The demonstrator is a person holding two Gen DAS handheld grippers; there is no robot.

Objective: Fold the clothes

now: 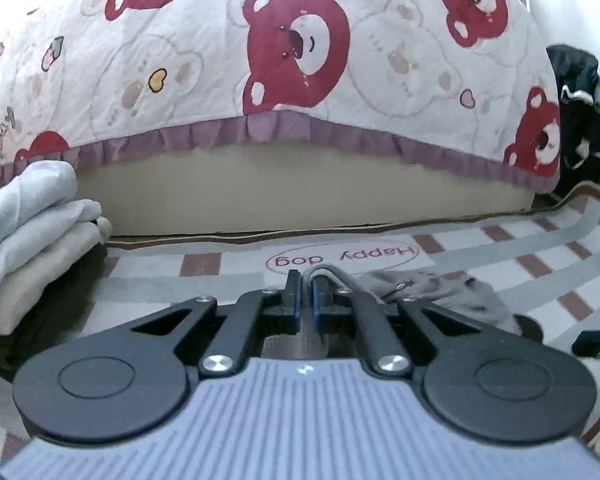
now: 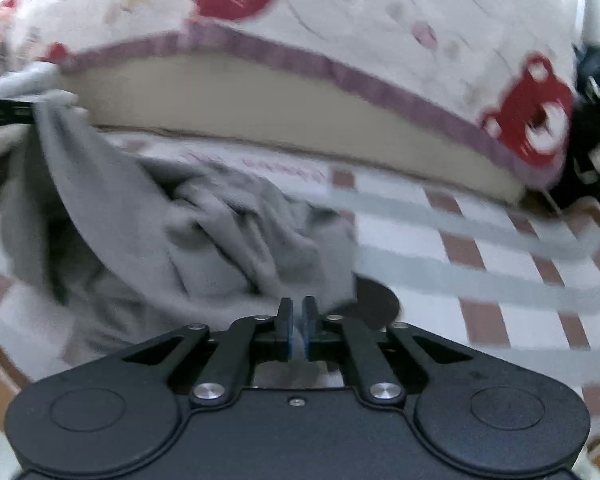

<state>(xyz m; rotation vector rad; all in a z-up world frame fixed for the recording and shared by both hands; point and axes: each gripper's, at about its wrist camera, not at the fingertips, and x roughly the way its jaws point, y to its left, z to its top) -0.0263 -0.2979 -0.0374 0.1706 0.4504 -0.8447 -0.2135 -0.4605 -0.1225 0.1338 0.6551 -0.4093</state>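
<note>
- Left tool [image 1: 307, 280]: its two black fingers with blue pads are drawn close together, pinching a fold of a grey garment [image 1: 440, 286] that loops up between the tips.
- The rest of that grey garment lies crumpled just to the right of the left tool, on a floor mat [image 1: 500, 248] patterned with grey bands, brown squares and an oval reading "Happy dog".
- Right tool [image 2: 297, 312]: the jaws are narrow, nearly together, at the near edge of the grey garment [image 2: 228, 232]. The view is blurred, so I cannot tell whether cloth is caught between the pads.
- In the right wrist view the garment is bunched on the mat, and one part rises up to the far left, where a thin black bar — probably the other tool — meets it.
- At the far side stands a bed, its quilt [image 1: 300, 60] white with red bear faces and a purple frill.
- At the left, folded pale clothes [image 1: 32, 220] sit in a stack.
- At the far right — dark clothes [image 1: 580, 120] in a heap.
</note>
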